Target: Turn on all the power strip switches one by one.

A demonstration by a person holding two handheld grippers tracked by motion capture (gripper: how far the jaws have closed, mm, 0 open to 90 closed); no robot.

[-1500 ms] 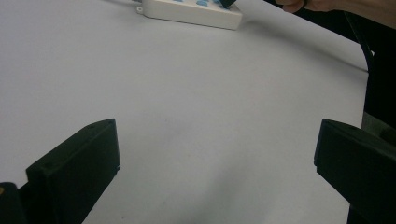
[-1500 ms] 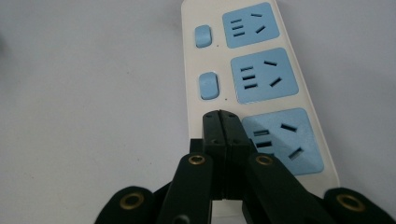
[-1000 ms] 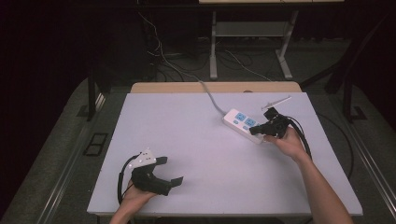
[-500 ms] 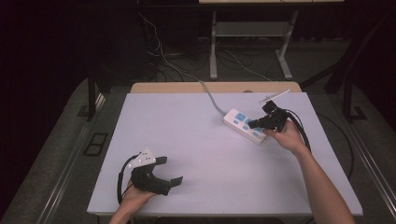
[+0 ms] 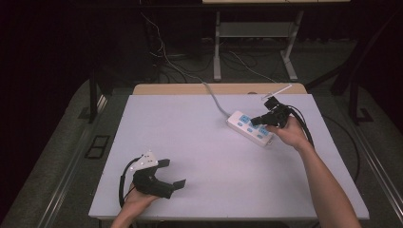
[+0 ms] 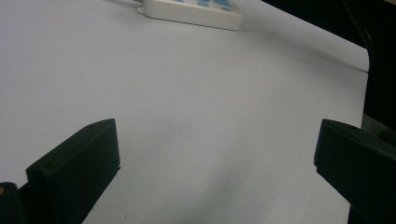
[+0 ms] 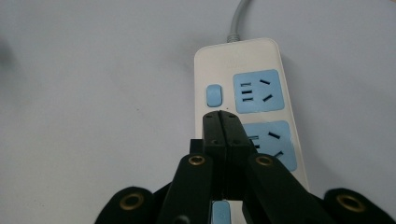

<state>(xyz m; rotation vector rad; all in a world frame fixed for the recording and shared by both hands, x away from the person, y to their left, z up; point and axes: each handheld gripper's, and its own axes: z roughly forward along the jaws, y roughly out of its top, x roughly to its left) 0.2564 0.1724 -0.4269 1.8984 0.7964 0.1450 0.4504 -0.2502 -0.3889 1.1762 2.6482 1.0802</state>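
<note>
A white power strip [image 5: 247, 129] with blue sockets lies on the table's right half, its grey cable [image 5: 214, 97] running off toward the far edge. My right gripper [image 5: 255, 120] hovers just over it, jaws shut with nothing between them. In the right gripper view the closed tips [image 7: 220, 117] sit above the power strip [image 7: 243, 60], just short of a small blue switch [image 7: 213, 94]. My left gripper [image 5: 175, 172] rests at the near left of the table, jaws wide open and empty. In the left gripper view, the left gripper [image 6: 217, 140] faces bare tabletop, with the power strip [image 6: 196, 11] far off.
The white table [image 5: 199, 156] has a wooden strip [image 5: 190, 89] along its far edge. A thin white rod [image 5: 280, 90] lies near the far right. Cables and a metal frame [image 5: 218, 52] stand on the dark floor behind.
My right gripper has risen a little over the power strip and shifted slightly toward the far edge, still shut. The left gripper has not moved.
</note>
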